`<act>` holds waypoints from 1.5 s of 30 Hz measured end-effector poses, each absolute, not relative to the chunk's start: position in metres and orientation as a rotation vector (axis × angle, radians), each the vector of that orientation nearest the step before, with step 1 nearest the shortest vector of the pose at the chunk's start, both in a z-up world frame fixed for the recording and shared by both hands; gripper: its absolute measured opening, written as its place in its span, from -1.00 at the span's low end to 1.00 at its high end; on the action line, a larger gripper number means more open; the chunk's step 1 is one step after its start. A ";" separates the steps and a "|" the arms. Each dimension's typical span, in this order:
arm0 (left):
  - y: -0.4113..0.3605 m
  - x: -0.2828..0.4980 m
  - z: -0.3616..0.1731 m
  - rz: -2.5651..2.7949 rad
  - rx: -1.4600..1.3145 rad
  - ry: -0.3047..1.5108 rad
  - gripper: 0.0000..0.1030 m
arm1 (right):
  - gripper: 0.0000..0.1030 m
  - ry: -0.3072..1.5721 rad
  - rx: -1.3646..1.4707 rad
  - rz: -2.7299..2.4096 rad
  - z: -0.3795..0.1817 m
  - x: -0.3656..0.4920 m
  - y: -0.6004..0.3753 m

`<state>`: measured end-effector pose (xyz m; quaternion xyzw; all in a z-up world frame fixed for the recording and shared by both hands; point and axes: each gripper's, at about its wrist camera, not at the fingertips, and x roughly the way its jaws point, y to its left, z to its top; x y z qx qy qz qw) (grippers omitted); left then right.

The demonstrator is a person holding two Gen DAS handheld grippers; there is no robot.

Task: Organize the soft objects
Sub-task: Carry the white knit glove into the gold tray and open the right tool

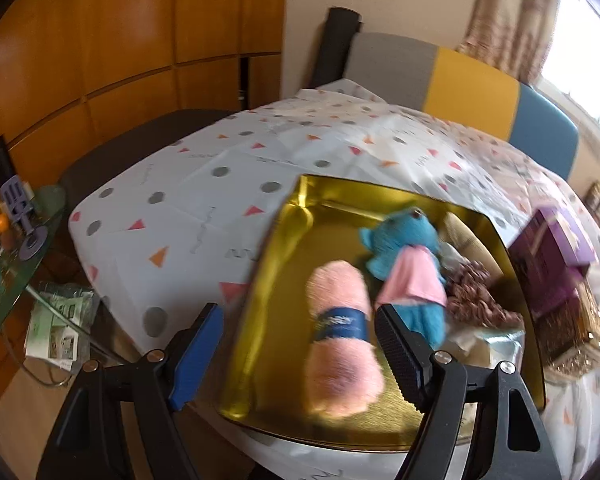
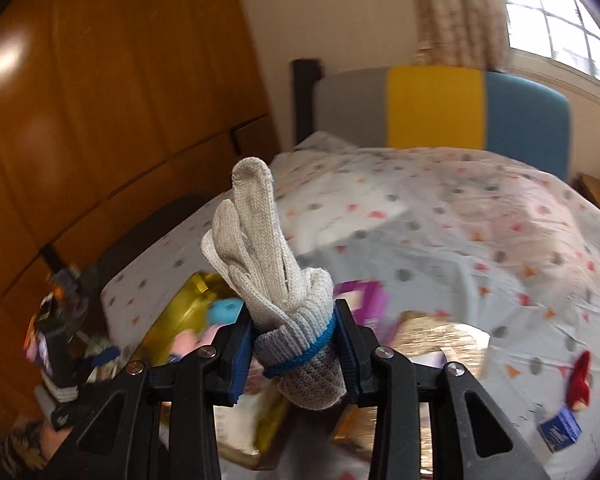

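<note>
A gold tray (image 1: 284, 240) lies on the patterned tablecloth (image 1: 204, 200). In it are a pink yarn skein (image 1: 340, 344) with a dark blue band, a blue plush toy (image 1: 404, 256) in a pink shirt, and a brown fluffy bundle (image 1: 472, 292). My left gripper (image 1: 298, 310) hangs open over the tray's near side. The skein lies below the gap, clear of both pads. My right gripper (image 2: 296, 344) is shut on a rolled pair of white-grey knit gloves (image 2: 260, 232) with a blue cuff stripe, held up above the table. The tray (image 2: 188, 304) shows blurred at lower left.
A purple box (image 1: 556, 248) and a glittery gold box (image 1: 580, 332) stand right of the tray. A red soft item (image 2: 580, 380) and a small blue box (image 2: 560, 434) lie at the table's right. A grey, yellow and blue chair back (image 1: 472, 92) is behind, a cluttered glass side table (image 1: 16, 248) at left.
</note>
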<state>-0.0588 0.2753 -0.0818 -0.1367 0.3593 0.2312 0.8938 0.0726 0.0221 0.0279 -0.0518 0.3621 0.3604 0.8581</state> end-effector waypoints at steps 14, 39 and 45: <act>0.295 -0.076 -0.087 0.540 -0.277 0.738 0.52 | -0.28 1.111 -0.425 0.895 -0.141 0.035 0.171; 0.268 -0.073 -0.078 0.485 -0.221 0.727 0.60 | 0.05 0.999 -0.437 0.826 -0.127 0.024 0.140; 0.263 -0.073 -0.077 0.469 -0.213 0.729 0.60 | 0.12 0.936 -0.409 0.800 -0.105 0.025 0.125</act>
